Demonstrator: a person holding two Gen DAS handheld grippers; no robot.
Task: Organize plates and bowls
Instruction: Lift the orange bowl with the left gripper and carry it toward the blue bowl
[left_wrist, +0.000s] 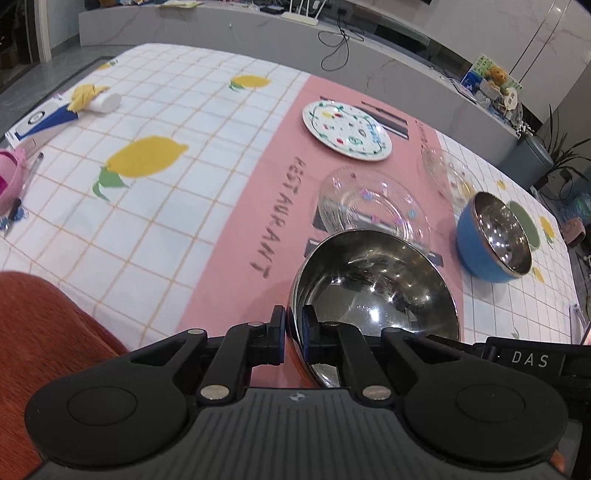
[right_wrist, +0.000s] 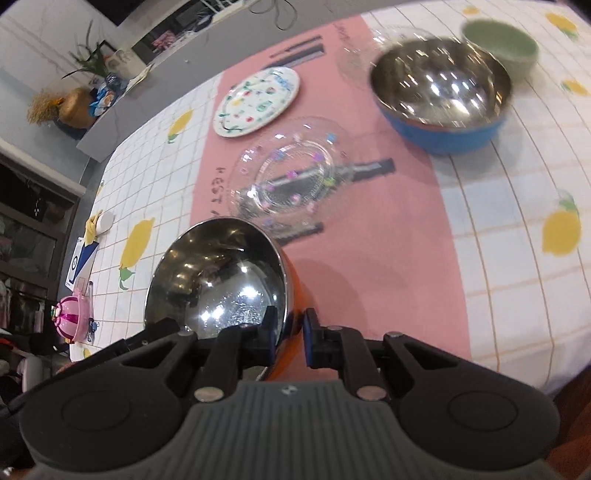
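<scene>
A steel bowl with an orange outside (left_wrist: 373, 284) (right_wrist: 218, 273) is held between both grippers above the pink runner. My left gripper (left_wrist: 293, 332) is shut on its left rim, one pad inside and one outside. My right gripper (right_wrist: 293, 332) is shut on the opposite rim in the same way. Beyond it lies a clear glass plate with coloured dots (left_wrist: 369, 203) (right_wrist: 291, 173). A blue steel-lined bowl (left_wrist: 491, 236) (right_wrist: 439, 99) stands to the right, with a green bowl (left_wrist: 524, 221) (right_wrist: 498, 44) behind it. A white patterned plate (left_wrist: 345, 129) (right_wrist: 256, 101) lies farther back. A second glass dish (left_wrist: 447, 173) sits beside the blue bowl.
The table wears a white lemon-print cloth (left_wrist: 147, 162) with a pink runner. A pink toy (left_wrist: 7, 173) (right_wrist: 70, 317), pens and a white roll with a yellow cloth (left_wrist: 105, 101) lie at the left end. An orange-red fabric (left_wrist: 44, 332) is at the near left.
</scene>
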